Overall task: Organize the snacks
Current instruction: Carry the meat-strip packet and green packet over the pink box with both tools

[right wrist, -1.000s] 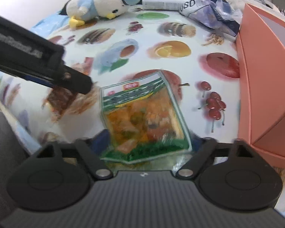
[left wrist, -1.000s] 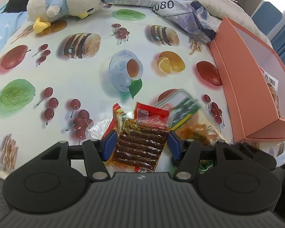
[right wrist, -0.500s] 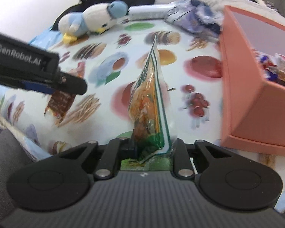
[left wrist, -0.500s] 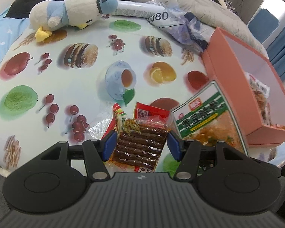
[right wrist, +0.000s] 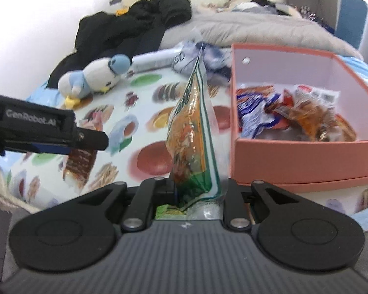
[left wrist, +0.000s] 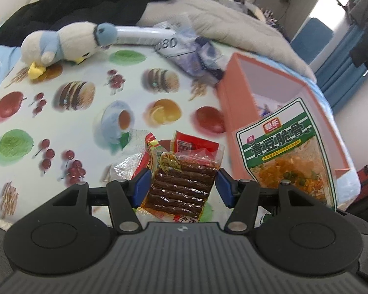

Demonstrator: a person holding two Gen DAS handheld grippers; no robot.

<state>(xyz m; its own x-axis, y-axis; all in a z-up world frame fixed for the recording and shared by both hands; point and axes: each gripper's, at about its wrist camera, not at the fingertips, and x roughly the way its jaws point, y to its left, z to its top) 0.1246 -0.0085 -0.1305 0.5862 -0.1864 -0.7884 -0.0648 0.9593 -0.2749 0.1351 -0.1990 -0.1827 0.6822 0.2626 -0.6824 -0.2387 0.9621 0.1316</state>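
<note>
Green-and-white lettering "青豆脆骨" marks the snack pouch (right wrist: 193,137) pinched edge-on in the right gripper (right wrist: 196,191), just left of the pink box (right wrist: 304,156). The left gripper (left wrist: 182,187), marked "GenRobot.AI", clamps a clear pack of brown sticks (left wrist: 181,186) above the food-print tablecloth (left wrist: 61,127).

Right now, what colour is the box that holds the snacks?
Salmon pink outside, pale inside: the box shows best in the right wrist view.
</note>
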